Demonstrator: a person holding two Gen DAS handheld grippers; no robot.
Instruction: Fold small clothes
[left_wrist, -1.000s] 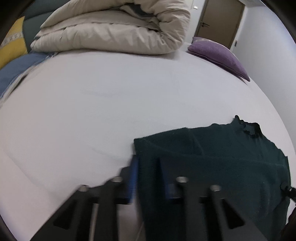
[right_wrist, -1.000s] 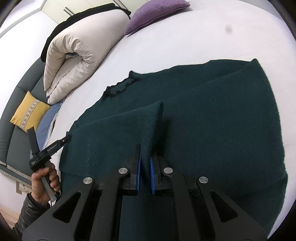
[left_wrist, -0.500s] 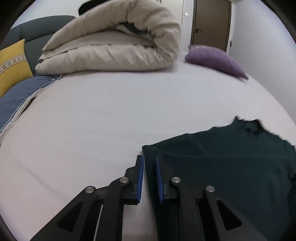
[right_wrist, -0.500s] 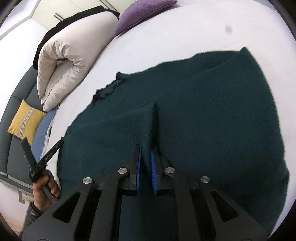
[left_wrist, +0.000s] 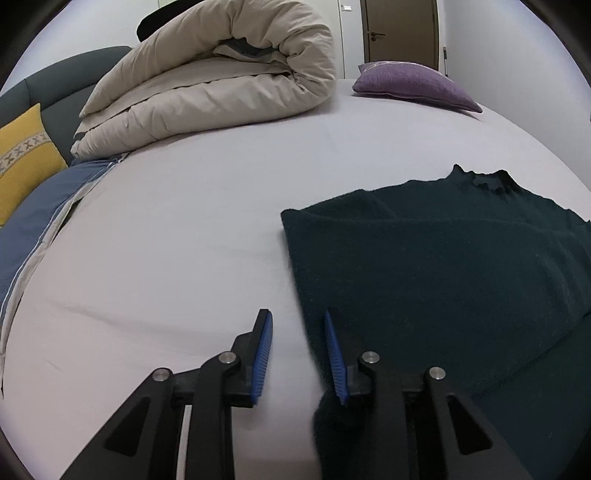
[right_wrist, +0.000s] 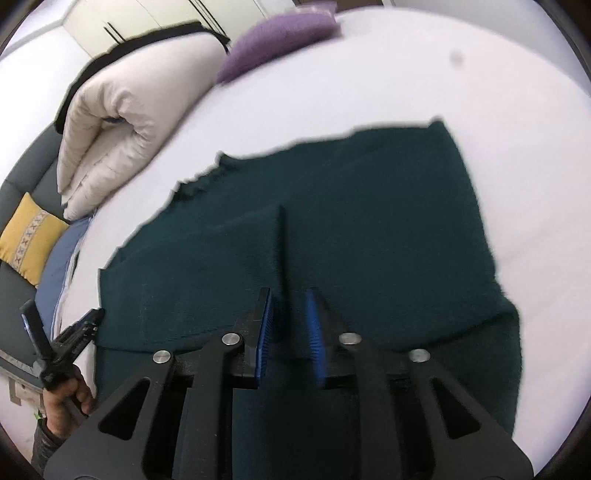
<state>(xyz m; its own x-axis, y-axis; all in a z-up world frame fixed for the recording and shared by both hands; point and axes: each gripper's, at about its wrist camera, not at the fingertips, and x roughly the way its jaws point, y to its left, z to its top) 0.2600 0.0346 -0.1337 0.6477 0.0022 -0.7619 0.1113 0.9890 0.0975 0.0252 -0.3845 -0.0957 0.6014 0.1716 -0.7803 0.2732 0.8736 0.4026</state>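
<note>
sweater (right_wrist: 369, 229): dark green knit, lying flat on the white bed (left_wrist: 184, 240), partly folded already. One side panel is laid over the middle, and its edge runs as a straight ridge right down the centre, pointing at my right fingers.

long axis: collar (left_wrist: 480, 179) end is far-left from my right gripper's view, hem end is under and behind my tools. So it runs roughly away from me, tilted toward the duvet.

right gripper (right_wrist: 290, 325): sitting right over the middle of the sweater, pads parted with nothing between them, the ridge of the folded panel lined up in the gap. Nothing pinched.

left gripper (left_wrist: 297, 350): pads apart too, straddling the sweater's left edge. One pad over bare sheet, the other over knit. Not holding anything I can see.

who's nearer: my right is over the body. My left is at the outer left edge, which is already folded in. The far right side still looks unfolded and spread out, and my right is the closer one to it, I'd guess.

around: beige duvet (left_wrist: 207, 92) rolled up at the head, purple pillow (left_wrist: 413, 83) past it, yellow cushion (left_wrist: 22, 158) off to the left. All well apart from the sweater.
</note>
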